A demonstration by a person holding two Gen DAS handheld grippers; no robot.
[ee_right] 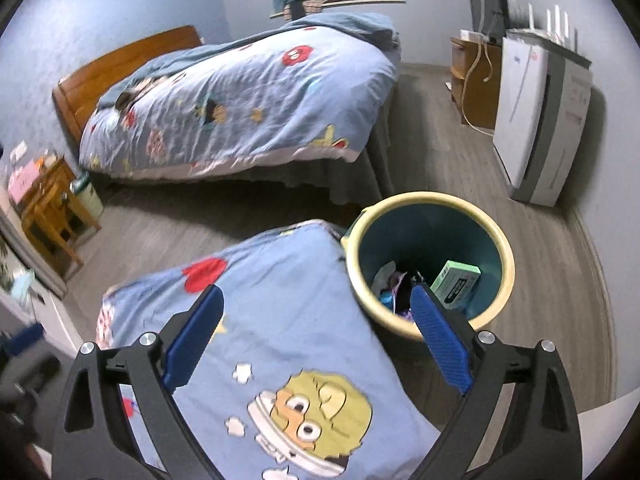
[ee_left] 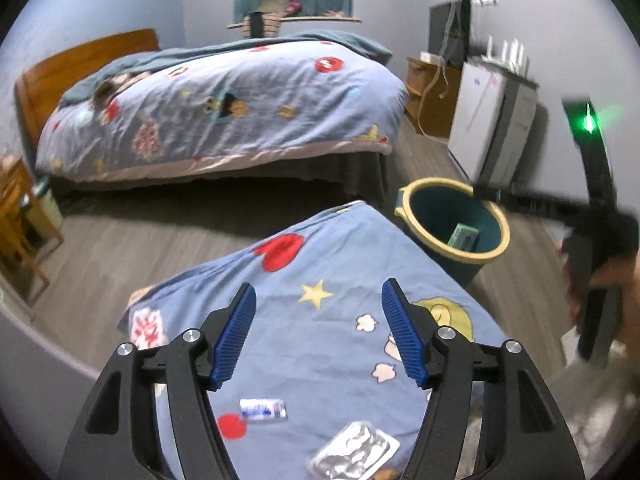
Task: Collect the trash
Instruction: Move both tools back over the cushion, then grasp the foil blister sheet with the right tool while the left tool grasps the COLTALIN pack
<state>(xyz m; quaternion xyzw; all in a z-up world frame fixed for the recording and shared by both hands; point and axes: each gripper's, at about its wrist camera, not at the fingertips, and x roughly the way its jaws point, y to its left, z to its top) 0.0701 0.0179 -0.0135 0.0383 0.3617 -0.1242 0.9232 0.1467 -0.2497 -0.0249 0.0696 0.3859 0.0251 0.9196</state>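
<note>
My left gripper (ee_left: 318, 294) is open and empty above the near bed (ee_left: 340, 264). Behind its fingers a small white-and-blue wrapper (ee_left: 263, 409) and a crumpled silver foil packet (ee_left: 354, 450) lie on the blue cartoon cover. The teal bin with a yellow rim (ee_left: 452, 226) stands on the floor at the bed's far right corner and holds a green box (ee_left: 463, 236). My right gripper (ee_right: 316, 294) is open and empty over the bed's edge, next to the bin (ee_right: 430, 258). In the right wrist view the bin holds a green box (ee_right: 456, 282) and several crumpled wrappers (ee_right: 392, 286).
A second bed (ee_left: 224, 108) with the same cover stands across the grey wood floor. A white appliance (ee_right: 540, 120) and a wooden cabinet (ee_right: 476, 80) line the right wall. A wooden stool (ee_right: 50, 208) stands at the left. The right hand-held gripper (ee_left: 596, 240) shows blurred at the right.
</note>
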